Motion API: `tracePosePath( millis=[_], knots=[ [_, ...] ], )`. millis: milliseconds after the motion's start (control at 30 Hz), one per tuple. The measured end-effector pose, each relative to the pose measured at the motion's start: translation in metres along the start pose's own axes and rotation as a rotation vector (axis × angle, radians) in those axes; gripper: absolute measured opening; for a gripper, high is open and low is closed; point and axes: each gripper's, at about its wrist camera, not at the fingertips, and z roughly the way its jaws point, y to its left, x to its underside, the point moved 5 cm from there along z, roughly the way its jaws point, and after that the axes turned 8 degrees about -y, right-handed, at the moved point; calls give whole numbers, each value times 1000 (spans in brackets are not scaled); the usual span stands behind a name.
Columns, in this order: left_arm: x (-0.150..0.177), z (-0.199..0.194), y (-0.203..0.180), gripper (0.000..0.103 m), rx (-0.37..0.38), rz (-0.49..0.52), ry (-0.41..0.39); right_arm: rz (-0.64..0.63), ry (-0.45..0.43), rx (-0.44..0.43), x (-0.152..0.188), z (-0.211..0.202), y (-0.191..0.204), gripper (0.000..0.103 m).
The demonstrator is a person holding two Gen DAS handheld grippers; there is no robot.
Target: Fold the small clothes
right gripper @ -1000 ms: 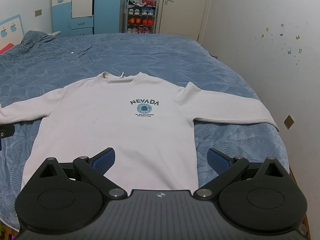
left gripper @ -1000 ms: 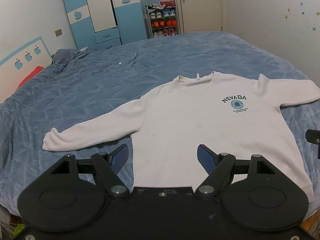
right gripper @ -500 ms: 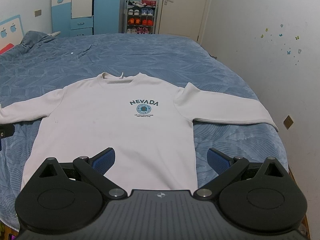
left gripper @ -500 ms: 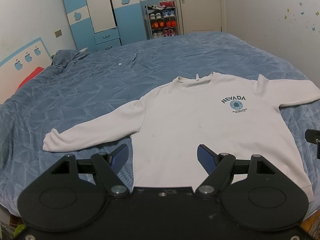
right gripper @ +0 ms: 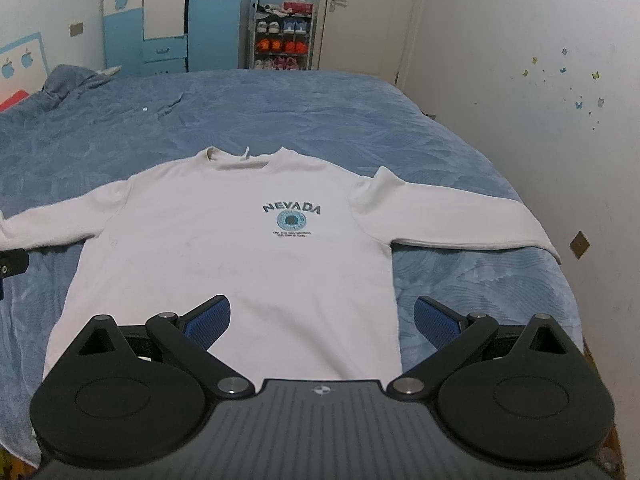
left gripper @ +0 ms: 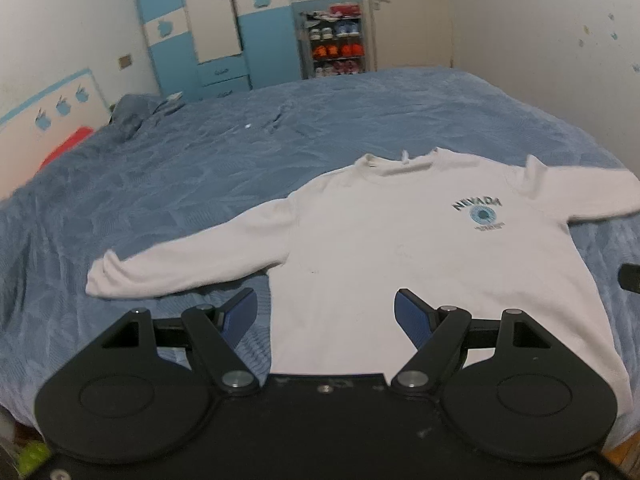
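The left gripper [left gripper: 325, 318] has its fingers spread and holds nothing. Ahead of it the white sweatshirt [left gripper: 420, 248] lies flat on the blue bed [left gripper: 200, 176], sleeves out. The right gripper [right gripper: 322, 318] is also spread wide above the hem, empty.

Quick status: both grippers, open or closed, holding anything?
Left gripper: open, holding nothing, above the white sweatshirt.
Right gripper: open, holding nothing.
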Motion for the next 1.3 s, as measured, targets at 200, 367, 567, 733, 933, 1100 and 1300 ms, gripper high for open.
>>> tracePosePath(
  millis=[200, 367, 567, 733, 933, 1100, 1300],
  knots=[
    [14, 63, 82, 78, -143, -90, 16, -82, -33, 7, -6, 36, 17, 103],
    [42, 139, 205, 78, -257, -273, 28, -117, -55, -32, -10, 75, 37, 103],
    [90, 230, 358, 77, -459, -544, 106, -67, -68, -94, -7, 118, 57, 103],
    [110, 273, 413, 77, -474, -615, 134, -78, -49, -95, -3, 148, 73, 103],
    [116, 308, 442, 78, -487, -662, 154, -68, -9, -90, 0, 167, 83, 103],
    [105, 316, 444, 30, -450, -613, 124, -108, -32, -55, -1, 162, 83, 103],
    [85, 300, 435, 11, -451, -547, 45, -130, -19, -12, -3, 168, 66, 103]
  ],
)
